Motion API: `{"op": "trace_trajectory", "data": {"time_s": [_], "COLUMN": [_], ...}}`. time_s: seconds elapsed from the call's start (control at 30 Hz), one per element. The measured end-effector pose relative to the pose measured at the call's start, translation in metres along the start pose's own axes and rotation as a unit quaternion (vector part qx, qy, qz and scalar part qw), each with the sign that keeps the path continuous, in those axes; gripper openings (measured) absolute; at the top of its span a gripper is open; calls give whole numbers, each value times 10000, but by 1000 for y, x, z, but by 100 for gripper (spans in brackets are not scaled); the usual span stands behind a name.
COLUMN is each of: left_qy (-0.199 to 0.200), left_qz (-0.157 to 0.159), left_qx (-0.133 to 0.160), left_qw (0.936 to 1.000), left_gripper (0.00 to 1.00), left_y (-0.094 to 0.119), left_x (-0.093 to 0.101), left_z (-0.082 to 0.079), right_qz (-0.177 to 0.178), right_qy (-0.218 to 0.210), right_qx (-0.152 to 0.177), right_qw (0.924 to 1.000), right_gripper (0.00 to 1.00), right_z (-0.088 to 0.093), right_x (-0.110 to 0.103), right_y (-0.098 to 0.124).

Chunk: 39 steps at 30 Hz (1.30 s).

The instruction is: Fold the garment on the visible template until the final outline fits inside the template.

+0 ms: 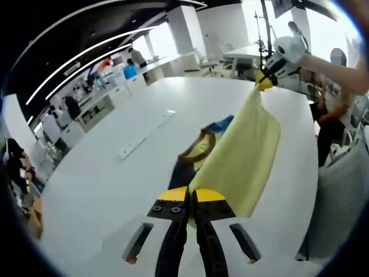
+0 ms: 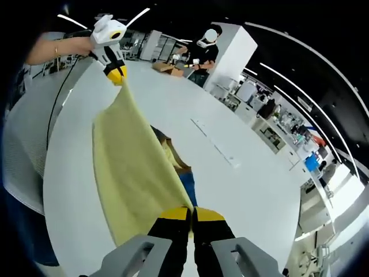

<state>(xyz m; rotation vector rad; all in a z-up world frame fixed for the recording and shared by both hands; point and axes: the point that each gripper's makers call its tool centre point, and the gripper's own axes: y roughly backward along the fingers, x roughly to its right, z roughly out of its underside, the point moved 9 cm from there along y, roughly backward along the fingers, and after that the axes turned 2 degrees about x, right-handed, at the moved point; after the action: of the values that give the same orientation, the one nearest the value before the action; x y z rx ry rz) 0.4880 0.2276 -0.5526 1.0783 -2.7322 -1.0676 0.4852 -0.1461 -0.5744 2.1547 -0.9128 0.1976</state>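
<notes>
The yellow garment [image 1: 245, 156] hangs stretched in the air above the white table [image 1: 104, 173], one corner pinched in each closed claw: left gripper [image 1: 191, 196], right gripper [image 2: 191, 214]. A dark and blue patch [image 1: 199, 147] beneath may be the template. Folding looks barely begun; laying down remains. No containers are visible.

The yellow garment [image 1: 245, 156] looks like soft, matt cloth, hanging smooth with few creases. The tabletop [image 1: 104, 173] is a smooth white surface with a faint sheen, perhaps laminate, though the view is too blurred to tell. The left tool [image 1: 191, 196] has matt black jaws with yellow tips that look like plastic; the right tool [image 2: 191, 216] looks alike.
</notes>
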Motion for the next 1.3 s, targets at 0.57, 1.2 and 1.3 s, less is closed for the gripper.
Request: {"op": "trace_trajectory", "data": {"time_s": [0.57, 1.2, 1.3], "left_qy": [325, 695, 748], "left_qz": [-241, 38, 70], "left_qx": [-134, -483, -503], "left_qw": [9991, 9964, 9959], "left_gripper": [0, 0, 0], "left_y": [-35, -98, -105], "left_x": [-26, -53, -54], "left_z": [4, 43, 47], "right_qz": [201, -103, -148], "right_qy": [-397, -899, -903], "right_qx": [-98, -448, -566], "right_qw": [9990, 9949, 9942], "right_gripper": [0, 0, 0], "right_z": [4, 30, 35], "right_x": [21, 29, 29], "right_y": [-38, -99, -108]}}
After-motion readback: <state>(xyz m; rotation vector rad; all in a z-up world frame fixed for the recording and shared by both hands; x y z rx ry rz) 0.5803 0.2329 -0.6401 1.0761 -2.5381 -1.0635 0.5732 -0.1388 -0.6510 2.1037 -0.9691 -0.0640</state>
